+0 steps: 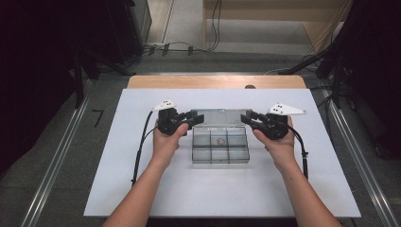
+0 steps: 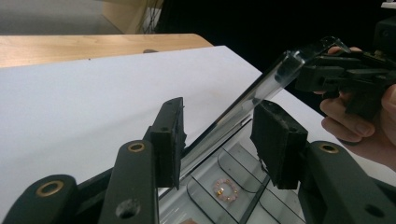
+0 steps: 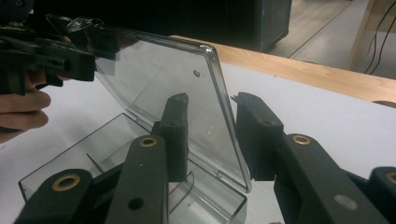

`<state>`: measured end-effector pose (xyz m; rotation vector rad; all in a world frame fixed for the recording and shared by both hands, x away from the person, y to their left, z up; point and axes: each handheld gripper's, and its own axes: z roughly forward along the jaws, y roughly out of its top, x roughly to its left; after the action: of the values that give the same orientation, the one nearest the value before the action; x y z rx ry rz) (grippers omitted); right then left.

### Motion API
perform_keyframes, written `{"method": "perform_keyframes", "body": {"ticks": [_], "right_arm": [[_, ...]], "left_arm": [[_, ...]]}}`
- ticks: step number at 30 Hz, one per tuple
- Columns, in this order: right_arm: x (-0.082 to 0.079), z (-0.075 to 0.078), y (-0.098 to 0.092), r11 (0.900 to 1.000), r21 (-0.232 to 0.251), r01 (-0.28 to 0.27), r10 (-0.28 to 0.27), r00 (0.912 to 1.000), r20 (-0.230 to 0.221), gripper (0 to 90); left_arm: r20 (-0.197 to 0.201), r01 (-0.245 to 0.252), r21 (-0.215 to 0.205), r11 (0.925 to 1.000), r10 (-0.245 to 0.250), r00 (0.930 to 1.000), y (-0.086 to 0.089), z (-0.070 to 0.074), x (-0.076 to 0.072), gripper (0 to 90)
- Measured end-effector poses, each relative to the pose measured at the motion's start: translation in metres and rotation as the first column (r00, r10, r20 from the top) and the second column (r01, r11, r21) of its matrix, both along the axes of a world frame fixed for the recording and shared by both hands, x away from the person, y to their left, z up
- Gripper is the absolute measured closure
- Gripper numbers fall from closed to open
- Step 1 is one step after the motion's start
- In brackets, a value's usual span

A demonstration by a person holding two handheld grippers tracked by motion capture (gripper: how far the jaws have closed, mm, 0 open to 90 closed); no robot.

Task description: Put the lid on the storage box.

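Both grippers, left gripper (image 1: 191, 118) and right gripper (image 1: 246, 118), stand spread astride the raised lid (image 1: 218, 117) of a clear, unlabelled box (image 1: 220, 153) holding a bead ring (image 2: 226, 190).

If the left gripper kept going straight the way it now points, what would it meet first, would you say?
Most likely the raised clear lid of the compartment box: its edge already stands between the left gripper's open jaws. Farther along is the right gripper, though depth is hard to judge.
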<state>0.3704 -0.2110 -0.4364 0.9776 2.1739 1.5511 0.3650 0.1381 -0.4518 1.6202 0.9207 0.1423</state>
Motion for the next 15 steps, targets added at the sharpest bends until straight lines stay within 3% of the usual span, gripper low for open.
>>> {"method": "perform_keyframes", "body": {"ticks": [10,15], "right_arm": [[-0.008,-0.006,-0.004,1.000,-0.013,0.001,-0.001,0.9999,0.012,63.6],[-0.009,-0.009,-0.005,1.000,-0.009,0.010,-0.010,0.9999,-0.002,64.0]], "left_arm": [[0.010,-0.025,0.011,0.9996,0.025,0.9996,0.011,-0.008,-0.015,51.2],[-0.007,-0.031,0.022,0.9993,0.031,0.9995,0.018,-0.016,-0.022,58.2]]}}
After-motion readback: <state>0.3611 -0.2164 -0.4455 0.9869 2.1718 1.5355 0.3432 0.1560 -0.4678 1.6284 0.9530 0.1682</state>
